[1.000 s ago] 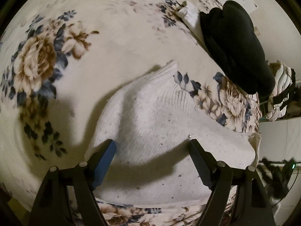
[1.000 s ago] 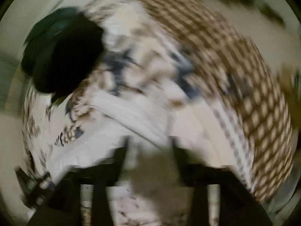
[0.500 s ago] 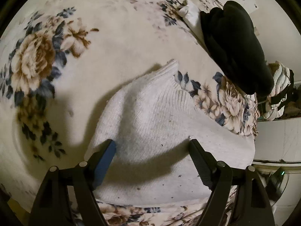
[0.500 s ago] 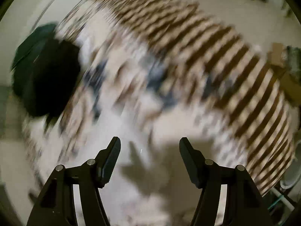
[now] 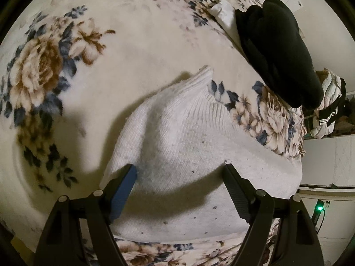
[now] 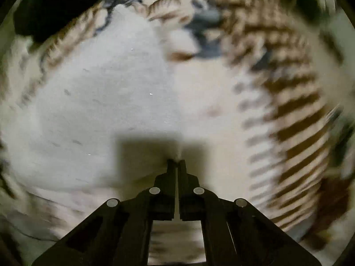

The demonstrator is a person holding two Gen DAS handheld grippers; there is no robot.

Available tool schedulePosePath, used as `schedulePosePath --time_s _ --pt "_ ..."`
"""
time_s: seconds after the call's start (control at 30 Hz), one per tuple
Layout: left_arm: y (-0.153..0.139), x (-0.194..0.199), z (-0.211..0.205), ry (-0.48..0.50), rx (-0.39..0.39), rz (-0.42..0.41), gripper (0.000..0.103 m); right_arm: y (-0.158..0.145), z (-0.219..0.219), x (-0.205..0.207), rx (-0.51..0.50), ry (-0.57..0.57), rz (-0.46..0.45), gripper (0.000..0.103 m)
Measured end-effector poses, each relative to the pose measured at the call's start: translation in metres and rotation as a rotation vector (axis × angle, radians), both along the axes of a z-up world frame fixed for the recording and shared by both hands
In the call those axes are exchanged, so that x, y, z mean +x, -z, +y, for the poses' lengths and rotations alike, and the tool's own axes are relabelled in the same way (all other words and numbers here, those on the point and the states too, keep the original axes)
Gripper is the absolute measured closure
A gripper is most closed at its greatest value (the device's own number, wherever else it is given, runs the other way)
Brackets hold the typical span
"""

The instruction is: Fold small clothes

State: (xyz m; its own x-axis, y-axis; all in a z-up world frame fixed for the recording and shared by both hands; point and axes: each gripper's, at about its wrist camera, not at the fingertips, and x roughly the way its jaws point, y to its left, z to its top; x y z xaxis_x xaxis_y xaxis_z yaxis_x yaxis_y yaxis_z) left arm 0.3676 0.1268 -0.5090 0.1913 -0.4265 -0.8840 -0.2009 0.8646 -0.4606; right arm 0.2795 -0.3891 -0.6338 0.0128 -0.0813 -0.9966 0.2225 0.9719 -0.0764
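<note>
Sweater (image 5: 188,146) edge pinched, right tongs (image 6: 176,163); left tongs (image 5: 179,173) spread.

One white knit garment (image 5: 195,155), one black garment (image 5: 277,51), one floral blanket (image 5: 111,71), two tools.

The right wrist view is smeared by motion: the brown checked pattern (image 6: 295,102) on the right runs into streaks, and the dark shape (image 6: 44,4) at the upper left, cut by the frame's rim, cannot be identified. Where the right tongs (image 6: 176,163) meet the white knit garment (image 6: 106,102), shadow hides whether any cloth sits between the tips. In the left wrist view the garment's near edge (image 5: 177,232) passes behind the left tongs (image 5: 179,175), and the clutter (image 5: 328,110) beyond the bed's edge at the far right is too small to read.
</note>
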Motion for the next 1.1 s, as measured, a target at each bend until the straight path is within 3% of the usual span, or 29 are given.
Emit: schedulePosePath --time_s 0.1,0.23,0.27,0.3,0.33,0.37,0.47,0.53,0.6,0.7,0.8,0.93,1.1 --pt "0.001 0.000 0.002 -0.004 -0.010 0.003 0.024 -0.009 -0.019 0.004 -0.037 -0.004 -0.004 0.103" --pt "-0.013 -0.008 0.007 -0.043 -0.038 -0.017 0.024 -0.017 -0.053 0.004 0.277 0.252 -0.087 0.098" --pt "-0.019 -0.013 0.010 -0.062 -0.058 -0.030 0.024 -0.020 -0.057 0.001 0.334 0.308 -0.118 0.080" --pt "-0.025 -0.018 0.012 -0.080 -0.064 -0.035 0.024 -0.021 -0.060 -0.005 0.379 0.353 -0.143 0.049" --pt "-0.031 -0.026 0.014 -0.103 -0.076 -0.039 0.024 -0.021 -0.064 -0.014 0.450 0.424 -0.176 0.036" --pt "-0.034 -0.033 0.014 -0.114 -0.085 -0.039 0.024 -0.019 -0.066 -0.023 0.514 0.481 -0.194 0.028" --pt "-0.029 -0.056 0.008 -0.160 -0.125 0.006 0.024 0.001 -0.051 -0.045 0.729 0.644 -0.216 0.025" --pt "-0.019 -0.068 0.004 -0.221 -0.179 0.042 0.024 0.023 -0.036 -0.057 0.838 0.756 -0.247 0.016" --pt "-0.002 -0.077 -0.005 -0.272 -0.250 0.069 0.024 0.040 -0.021 -0.063 0.920 0.786 -0.288 0.001" --pt "0.027 -0.082 -0.016 -0.351 -0.321 0.088 0.024 0.065 -0.007 -0.060 0.946 0.777 -0.327 0.000" --pt "0.051 -0.079 -0.017 -0.418 -0.354 0.065 0.024 0.071 0.001 -0.051 0.989 0.746 -0.411 0.000" --pt "0.066 -0.071 -0.011 -0.477 -0.394 0.007 0.024 0.065 0.006 -0.040 1.103 0.697 -0.523 0.000" --pt "0.070 -0.068 -0.014 -0.530 -0.441 -0.077 0.023 0.067 0.020 -0.018 1.121 0.643 -0.535 0.000"
